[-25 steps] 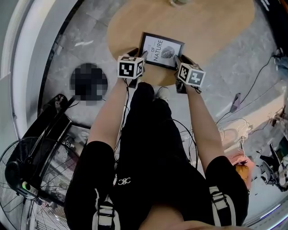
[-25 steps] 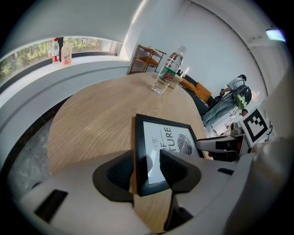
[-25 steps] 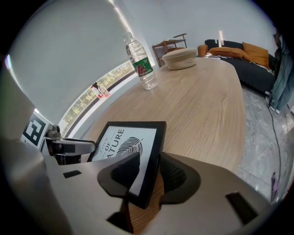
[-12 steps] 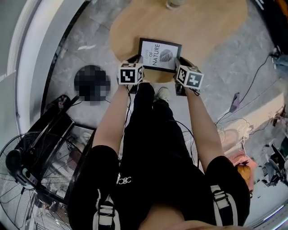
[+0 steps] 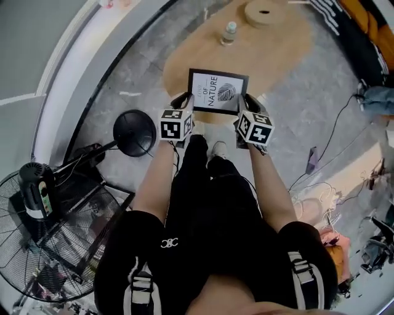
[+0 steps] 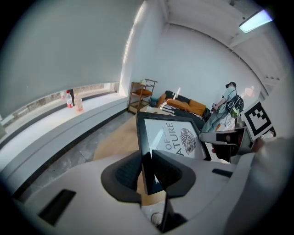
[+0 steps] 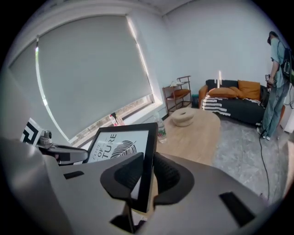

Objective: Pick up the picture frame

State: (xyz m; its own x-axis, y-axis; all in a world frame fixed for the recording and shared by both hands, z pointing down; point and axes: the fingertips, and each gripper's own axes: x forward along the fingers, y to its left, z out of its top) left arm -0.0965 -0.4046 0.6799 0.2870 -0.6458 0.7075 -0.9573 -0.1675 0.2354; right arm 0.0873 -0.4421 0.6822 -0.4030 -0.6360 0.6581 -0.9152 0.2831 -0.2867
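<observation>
The black picture frame (image 5: 218, 91), with a leaf print and lettering, hangs in the air above the near end of the oval wooden table (image 5: 277, 49). My left gripper (image 5: 184, 99) is shut on its left edge, my right gripper (image 5: 245, 101) on its right edge. In the left gripper view the frame (image 6: 174, 137) stands upright between the dark pads (image 6: 128, 172), which press its rim at my left gripper (image 6: 147, 173). The right gripper view shows the frame's (image 7: 119, 147) other rim pinched at my right gripper (image 7: 146, 173). The frame is tilted with its far edge up.
A water bottle (image 5: 229, 32) and a round wooden ring (image 5: 265, 12) stand on the table's far part. A black round lamp base (image 5: 134, 129) and a floor fan (image 5: 43, 246) lie at the left. Cables run over the floor at the right. A sofa (image 7: 234, 103) and a standing person (image 7: 278, 69) are beyond.
Both grippers closed on the frame's side edges and rose together, lifting it off the table. The table now lies farther below.
</observation>
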